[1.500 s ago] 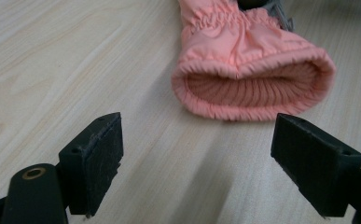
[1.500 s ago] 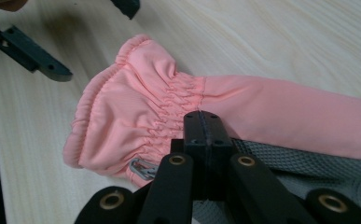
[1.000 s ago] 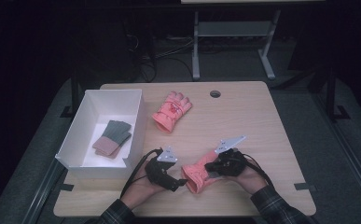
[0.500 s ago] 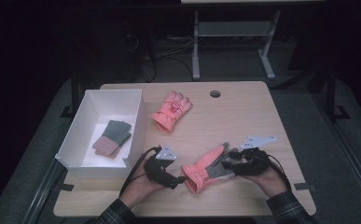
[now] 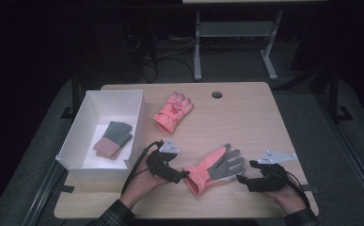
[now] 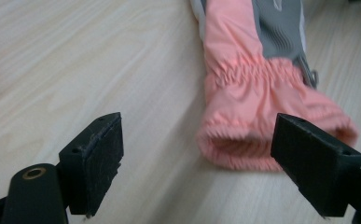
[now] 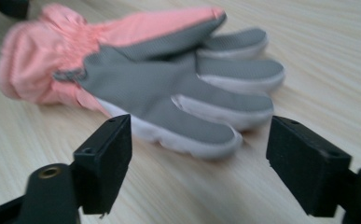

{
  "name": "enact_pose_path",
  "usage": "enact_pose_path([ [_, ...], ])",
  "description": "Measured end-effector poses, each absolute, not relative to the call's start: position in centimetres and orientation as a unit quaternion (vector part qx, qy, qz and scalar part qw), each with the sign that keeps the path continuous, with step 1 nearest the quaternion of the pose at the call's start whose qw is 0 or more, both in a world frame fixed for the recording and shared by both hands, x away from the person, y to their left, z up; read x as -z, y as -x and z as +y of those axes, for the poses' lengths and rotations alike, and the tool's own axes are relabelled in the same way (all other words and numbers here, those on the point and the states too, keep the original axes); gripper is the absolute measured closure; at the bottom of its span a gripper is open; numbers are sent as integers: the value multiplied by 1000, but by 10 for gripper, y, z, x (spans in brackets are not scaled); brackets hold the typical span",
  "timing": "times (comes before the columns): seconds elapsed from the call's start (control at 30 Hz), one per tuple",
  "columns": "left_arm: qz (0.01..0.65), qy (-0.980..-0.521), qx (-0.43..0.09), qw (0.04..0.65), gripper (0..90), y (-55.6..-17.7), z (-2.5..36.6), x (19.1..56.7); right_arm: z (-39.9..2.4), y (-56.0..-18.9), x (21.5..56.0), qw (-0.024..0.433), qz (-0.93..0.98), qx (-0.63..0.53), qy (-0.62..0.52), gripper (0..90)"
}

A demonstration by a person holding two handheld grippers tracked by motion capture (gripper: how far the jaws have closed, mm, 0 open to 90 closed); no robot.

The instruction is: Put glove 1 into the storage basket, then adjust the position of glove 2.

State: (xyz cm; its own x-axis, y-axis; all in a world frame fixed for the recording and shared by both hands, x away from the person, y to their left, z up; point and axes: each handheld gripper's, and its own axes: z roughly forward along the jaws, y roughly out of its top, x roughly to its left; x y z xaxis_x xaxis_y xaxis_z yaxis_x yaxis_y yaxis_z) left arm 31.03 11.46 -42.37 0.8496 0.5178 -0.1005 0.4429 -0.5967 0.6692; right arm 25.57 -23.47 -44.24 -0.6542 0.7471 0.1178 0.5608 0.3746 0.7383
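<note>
The glove [image 5: 213, 169] lies palm-up near the front edge of the table [image 5: 264, 122], cuff toward the left gripper [image 5: 182, 175] and fingers toward the right gripper [image 5: 241, 181], probably so that each end can be taken separately. The left gripper is released, its jaws standing wide just before the cuff mouth without touching it; the right gripper has just been opening, its jaws now apart and clear of the glove's fingertips, nothing between them. A second glove [image 5: 172, 112] lies farther back beside the box [image 5: 137, 101], which holds a grey-pink pair [image 5: 113, 139], so boxing is the likely aim.
</note>
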Motion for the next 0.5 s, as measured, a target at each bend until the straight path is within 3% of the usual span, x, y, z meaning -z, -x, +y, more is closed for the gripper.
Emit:
enact_pose_path([
  [0.4, 297, -887, -63, 349, 170, -334, 98, 415, -241, -250, 448, 125, 821, -385, -403, 165],
  [0.5, 309, -881, -65, 354, 219, -349, 94, 411, -240, -249, 448, 125, 822, -385, -402, 162],
])
